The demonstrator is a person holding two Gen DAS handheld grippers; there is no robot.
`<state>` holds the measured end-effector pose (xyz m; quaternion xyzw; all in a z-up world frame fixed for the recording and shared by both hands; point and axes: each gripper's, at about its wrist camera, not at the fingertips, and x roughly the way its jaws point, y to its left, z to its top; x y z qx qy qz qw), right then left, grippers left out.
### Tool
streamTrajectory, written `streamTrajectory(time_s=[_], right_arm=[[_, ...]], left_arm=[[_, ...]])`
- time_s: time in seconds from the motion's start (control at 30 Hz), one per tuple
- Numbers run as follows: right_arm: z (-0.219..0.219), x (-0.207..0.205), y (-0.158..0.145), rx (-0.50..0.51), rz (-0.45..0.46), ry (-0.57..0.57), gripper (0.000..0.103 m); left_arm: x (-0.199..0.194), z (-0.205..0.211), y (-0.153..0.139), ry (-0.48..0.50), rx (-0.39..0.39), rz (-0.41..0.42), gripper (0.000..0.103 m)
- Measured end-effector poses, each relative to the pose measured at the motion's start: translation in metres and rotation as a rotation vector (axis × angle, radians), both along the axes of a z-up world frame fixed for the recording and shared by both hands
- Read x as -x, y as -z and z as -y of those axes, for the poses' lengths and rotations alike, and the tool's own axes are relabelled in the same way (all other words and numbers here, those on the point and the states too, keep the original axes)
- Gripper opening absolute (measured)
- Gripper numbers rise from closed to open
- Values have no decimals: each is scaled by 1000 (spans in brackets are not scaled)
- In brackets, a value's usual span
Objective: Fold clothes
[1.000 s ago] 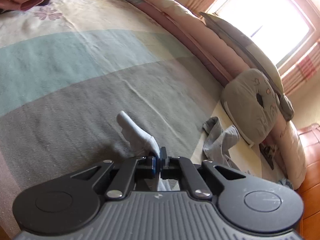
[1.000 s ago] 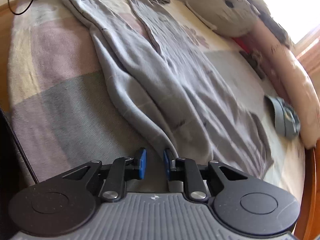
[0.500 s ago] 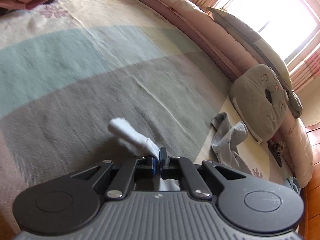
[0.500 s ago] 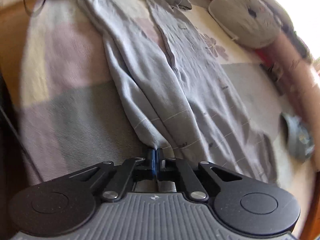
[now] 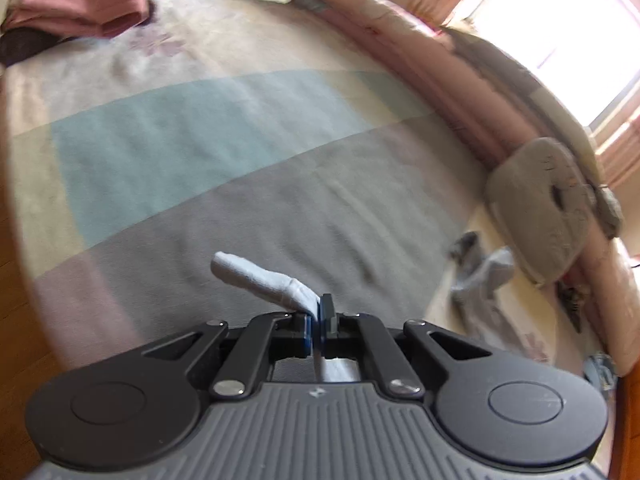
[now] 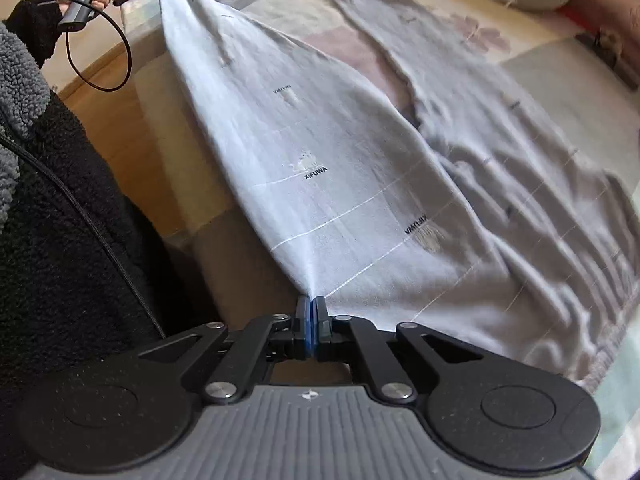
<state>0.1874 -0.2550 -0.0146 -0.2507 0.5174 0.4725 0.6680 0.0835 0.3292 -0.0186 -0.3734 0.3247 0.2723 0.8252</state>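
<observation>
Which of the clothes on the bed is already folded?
The pink garment at the far corner: it lies as a neat stack, while the grey garment is spread out, pinched by both grippers.

My right gripper (image 6: 311, 316) is black, with blue pads, silver screws and a ribbed grey body bearing a small white mark. The left gripper (image 5: 318, 320) matches it. I wear a black fleece sleeve (image 6: 34, 30) with grey trim; a black cable (image 6: 100, 52) loops nearby.
</observation>
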Motion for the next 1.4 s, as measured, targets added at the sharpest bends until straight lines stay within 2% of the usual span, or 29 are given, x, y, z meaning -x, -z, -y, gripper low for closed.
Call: streamTrajectory(time_s=[0.13, 0.23, 0.37, 0.47, 0.57, 0.67, 0.73, 0.8, 0.87, 0.93, 1.07, 1.17, 1.27, 1.3, 1.4], right_arm=[[-10, 6, 17, 30, -41, -25, 3], [-17, 13, 21, 19, -81, -49, 2], [-23, 17, 21, 28, -66, -59, 3], [-19, 8, 20, 22, -50, 0, 4], [-14, 1, 19, 10, -35, 55, 6], [-15, 3, 19, 2, -30, 68, 7], [-16, 4, 21, -6, -31, 79, 9], [-17, 4, 23, -13, -34, 93, 11], [-16, 1, 25, -20, -41, 106, 11], [-19, -1, 26, -20, -38, 126, 14], [-21, -9, 28, -38, -21, 185, 36], [-23, -16, 35, -54, -13, 246, 45], [-21, -16, 43, -82, -13, 326, 50], [-20, -16, 46, -95, -16, 356, 59], [-15, -9, 48, -164, -34, 442, 77]], left_arm=[[10, -6, 16, -31, 26, -38, 2], [19, -6, 16, -38, 25, -31, 2], [32, -11, 15, -63, 24, -27, 2], [36, -13, 24, -70, 39, -35, 2], [36, -8, 23, -62, 4, -18, 2], [43, -1, 9, -50, -47, 55, 2], [48, 2, 2, -33, -89, 82, 11], [53, -3, 3, -64, -89, 48, 17], [57, -10, 6, -102, -83, 6, 15], [58, -14, 6, -115, -94, -5, 15], [57, -18, 5, -125, -117, -25, 23], [34, -2, 6, -12, -155, -41, 26], [3, 27, 12, 162, -221, -84, 27], [-8, 39, 15, 234, -249, -103, 27], [-36, 78, 21, 447, -336, -137, 28]])
